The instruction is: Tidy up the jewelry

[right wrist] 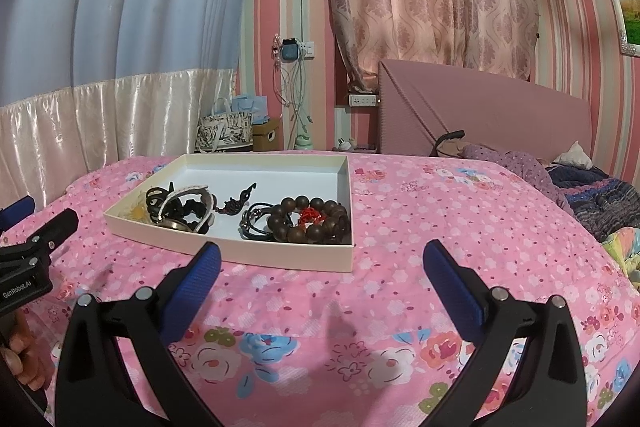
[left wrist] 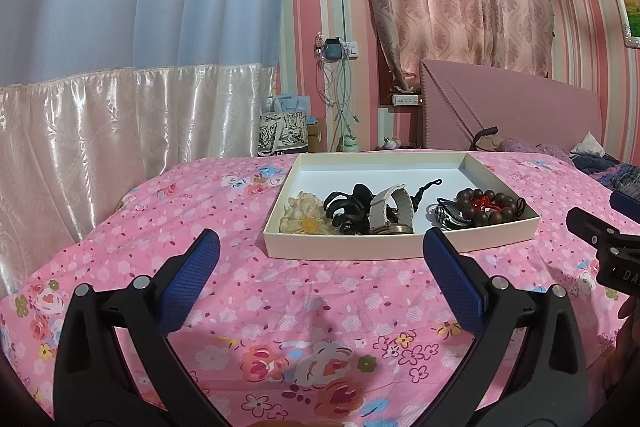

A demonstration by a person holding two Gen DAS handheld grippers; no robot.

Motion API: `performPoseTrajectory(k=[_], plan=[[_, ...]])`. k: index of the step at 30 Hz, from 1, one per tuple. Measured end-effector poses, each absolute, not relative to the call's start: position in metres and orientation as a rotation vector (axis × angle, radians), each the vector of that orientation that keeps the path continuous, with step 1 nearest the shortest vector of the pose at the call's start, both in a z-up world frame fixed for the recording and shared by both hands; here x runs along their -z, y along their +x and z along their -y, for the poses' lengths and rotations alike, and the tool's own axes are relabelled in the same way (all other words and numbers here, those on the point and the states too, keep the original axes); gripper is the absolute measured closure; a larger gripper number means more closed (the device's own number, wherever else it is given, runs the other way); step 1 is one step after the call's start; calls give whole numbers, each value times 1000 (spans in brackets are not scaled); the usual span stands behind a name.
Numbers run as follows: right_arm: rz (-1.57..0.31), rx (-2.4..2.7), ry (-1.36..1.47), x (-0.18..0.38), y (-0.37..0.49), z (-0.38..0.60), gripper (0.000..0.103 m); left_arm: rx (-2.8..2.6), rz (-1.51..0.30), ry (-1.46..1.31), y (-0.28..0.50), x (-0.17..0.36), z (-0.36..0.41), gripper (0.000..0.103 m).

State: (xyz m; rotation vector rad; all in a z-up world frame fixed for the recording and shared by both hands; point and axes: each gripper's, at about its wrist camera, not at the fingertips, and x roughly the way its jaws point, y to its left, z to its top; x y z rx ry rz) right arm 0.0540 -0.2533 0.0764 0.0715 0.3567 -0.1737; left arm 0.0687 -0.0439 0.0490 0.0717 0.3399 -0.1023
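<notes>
Both tongs spread, empty: left tongs (left wrist: pixel 322 251), right tongs (right wrist: pixel 322 261) over bed (left wrist: pixel 320 307) | tray (left wrist: pixel 344 251) ahead holds bead bracelet (right wrist: pixel 316 223), watch (left wrist: pixel 390 211), hair claw (left wrist: pixel 348 209) | jewelry all in tray, bed bare | prob near done, maybe tidying left

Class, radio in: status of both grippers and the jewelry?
Left gripper open, right gripper open, both empty. Jewelry all in box. Nothing blocking.
</notes>
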Motion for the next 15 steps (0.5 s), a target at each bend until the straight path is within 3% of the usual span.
performPoseTrajectory(k=[15], plan=[[-356, 174, 77, -75, 56, 251, 2, 99, -342, 76, 69, -49, 44, 3]])
